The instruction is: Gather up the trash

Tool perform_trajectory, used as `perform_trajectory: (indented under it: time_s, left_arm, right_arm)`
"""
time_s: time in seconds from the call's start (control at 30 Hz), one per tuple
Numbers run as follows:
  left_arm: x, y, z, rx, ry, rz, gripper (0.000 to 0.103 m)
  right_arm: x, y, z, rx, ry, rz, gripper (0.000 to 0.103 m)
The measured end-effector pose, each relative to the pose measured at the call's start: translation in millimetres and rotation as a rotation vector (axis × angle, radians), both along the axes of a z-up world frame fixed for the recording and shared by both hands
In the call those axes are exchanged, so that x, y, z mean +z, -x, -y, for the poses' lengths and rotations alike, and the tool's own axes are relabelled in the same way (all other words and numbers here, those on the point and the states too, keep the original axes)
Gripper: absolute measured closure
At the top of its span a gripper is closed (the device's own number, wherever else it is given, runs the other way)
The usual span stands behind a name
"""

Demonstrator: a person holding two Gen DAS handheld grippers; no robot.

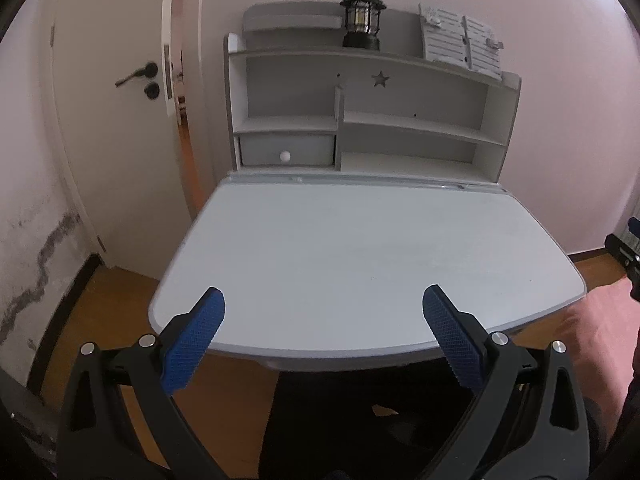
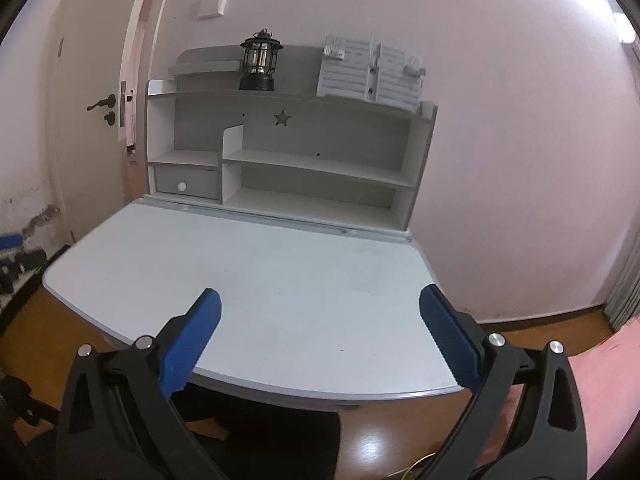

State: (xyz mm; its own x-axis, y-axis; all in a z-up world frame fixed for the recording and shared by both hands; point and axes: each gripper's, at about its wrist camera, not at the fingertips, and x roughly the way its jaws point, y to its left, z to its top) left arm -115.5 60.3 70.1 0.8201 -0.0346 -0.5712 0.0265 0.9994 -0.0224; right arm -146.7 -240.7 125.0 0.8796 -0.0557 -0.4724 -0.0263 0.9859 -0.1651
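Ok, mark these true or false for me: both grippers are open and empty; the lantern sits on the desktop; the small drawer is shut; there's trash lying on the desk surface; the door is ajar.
1. Left gripper and right gripper are open, holding nothing. True.
2. The lantern sits on the desktop. False: it stands on the hutch's top shelf.
3. The small drawer is shut. True.
4. Trash lies on the desk. False: no trash shows on it in either view.
5. The door is ajar. True.
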Motion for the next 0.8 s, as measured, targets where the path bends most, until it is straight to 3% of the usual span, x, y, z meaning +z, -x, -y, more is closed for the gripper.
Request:
perform_trajectory:
  time_s: [0.5, 0.8]
  left_arm:
    - [7.3, 24.5, 15.2, -0.023, -0.091, 0.088, 0.007]
    - [6.5, 23.4, 21.6, -0.032, -0.093, 0.082, 0.007]
  right_arm:
    - [5.3, 5.6, 8.5, -0.014, -0.11, 0.001, 0.007]
    - [9.6, 8.0, 20.6, -0.022, -0.159, 0.0, 0.007]
